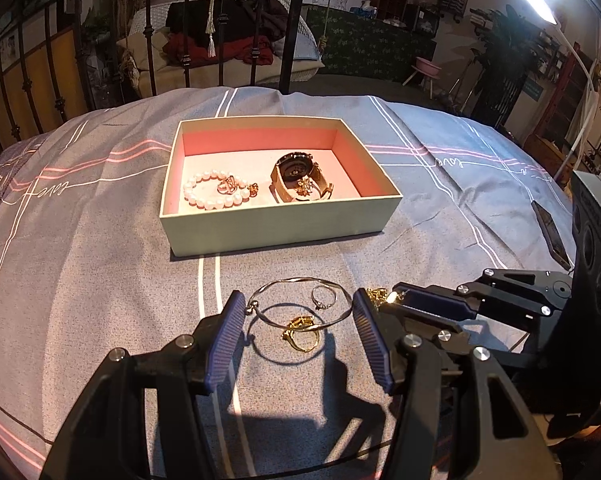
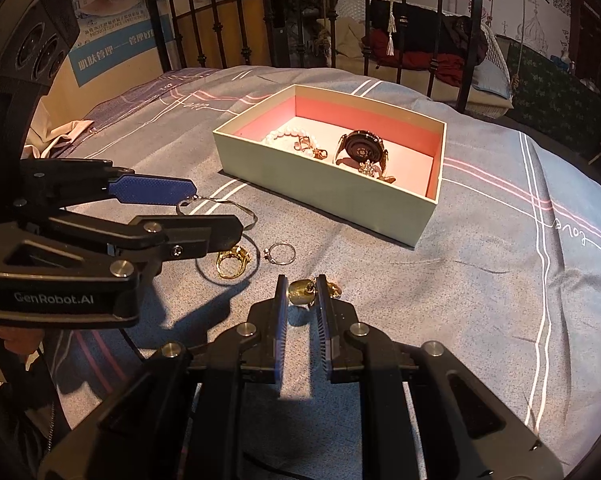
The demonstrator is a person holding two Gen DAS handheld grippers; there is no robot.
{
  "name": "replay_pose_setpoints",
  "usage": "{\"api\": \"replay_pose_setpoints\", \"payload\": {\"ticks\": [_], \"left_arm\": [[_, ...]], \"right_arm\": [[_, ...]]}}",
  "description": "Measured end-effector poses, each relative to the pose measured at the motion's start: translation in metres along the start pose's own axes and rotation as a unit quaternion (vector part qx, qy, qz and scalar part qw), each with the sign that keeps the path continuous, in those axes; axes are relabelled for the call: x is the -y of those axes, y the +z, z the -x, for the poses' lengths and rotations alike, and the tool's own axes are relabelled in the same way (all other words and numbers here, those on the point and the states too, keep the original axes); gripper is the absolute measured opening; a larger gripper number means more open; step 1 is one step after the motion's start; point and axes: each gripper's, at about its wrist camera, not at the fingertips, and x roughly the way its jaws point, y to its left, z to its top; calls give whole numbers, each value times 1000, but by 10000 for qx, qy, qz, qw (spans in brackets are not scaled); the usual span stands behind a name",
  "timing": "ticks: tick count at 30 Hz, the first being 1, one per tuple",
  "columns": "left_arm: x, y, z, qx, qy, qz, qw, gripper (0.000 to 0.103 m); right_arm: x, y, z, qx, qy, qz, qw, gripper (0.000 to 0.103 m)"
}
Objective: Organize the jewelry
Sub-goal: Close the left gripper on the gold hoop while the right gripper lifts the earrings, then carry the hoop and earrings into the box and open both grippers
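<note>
Left gripper [image 1: 300, 312] spread wide, straddling thin silver wire bangle [image 1: 300, 300] and gold ring [image 1: 302, 334] on grey striped bedspread [image 1: 80, 260], near side of open pale-green cardboard box [image 1: 276, 224]. Right gripper [image 2: 302, 288] clenched on small gold pendant [image 2: 300, 292]; its shape and heading unclear, half hidden by pads.

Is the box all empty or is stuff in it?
Not empty. The box holds a pearl bracelet and a watch, with small gold pieces beside them.
</note>
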Motion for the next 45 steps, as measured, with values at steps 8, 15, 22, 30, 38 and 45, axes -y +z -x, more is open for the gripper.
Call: {"api": "replay_pose_setpoints", "payload": {"ticks": [8, 15, 22, 30, 38, 45], "left_arm": [[-7, 29, 6, 258, 114, 20, 9996, 55], [-12, 60, -2, 352, 104, 75, 9993, 54], [-16, 91, -15, 410, 75, 138, 9990, 55], [-25, 104, -40, 261, 139, 278, 9992, 54], [-35, 109, -65, 33, 213, 385, 9990, 54], [-40, 109, -80, -113, 263, 399, 9988, 54]], "right_arm": [[6, 29, 4, 259, -100, 95, 9996, 14], [19, 55, -4, 388, -142, -35, 9991, 14], [28, 78, -18, 417, -228, -123, 9988, 14], [36, 93, -34, 400, -284, -175, 9986, 14], [43, 96, -53, 207, -303, -261, 9990, 14], [49, 94, -62, 53, -321, -342, 9989, 14]]}}
